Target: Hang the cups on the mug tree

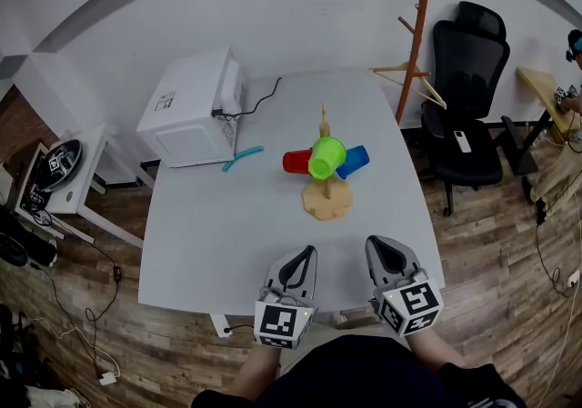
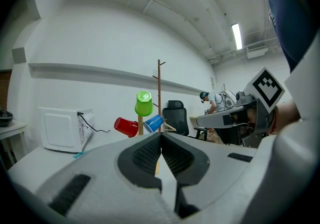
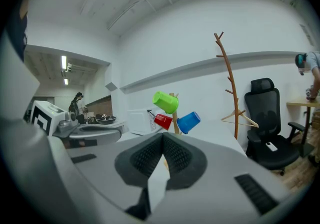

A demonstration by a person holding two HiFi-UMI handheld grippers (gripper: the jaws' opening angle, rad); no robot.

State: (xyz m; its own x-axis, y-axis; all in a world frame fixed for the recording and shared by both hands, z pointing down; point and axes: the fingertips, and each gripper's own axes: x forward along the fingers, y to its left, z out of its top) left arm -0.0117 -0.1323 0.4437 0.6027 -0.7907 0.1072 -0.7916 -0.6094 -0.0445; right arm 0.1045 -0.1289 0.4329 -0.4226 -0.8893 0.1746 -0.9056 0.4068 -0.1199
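Left gripper (image 1: 307,253), right gripper (image 1: 375,243), lower centre of frame: pale grey rounded shells, tapered jaws lined with black ribbed pads (image 2: 147,155). White cube (image 1: 284,324) with black square markers behind each. Dark navy garment (image 1: 364,377) along bottom edge.

White microwave (image 1: 194,108) on table (image 1: 227,233) far left, teal object (image 1: 242,158) just beside; black office chair (image 1: 466,97), wooden coat stand (image 1: 416,24) at right

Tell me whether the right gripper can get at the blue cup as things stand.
Probably yes: only bare table lies between the right gripper and the blue cup, though its jaws are shut.
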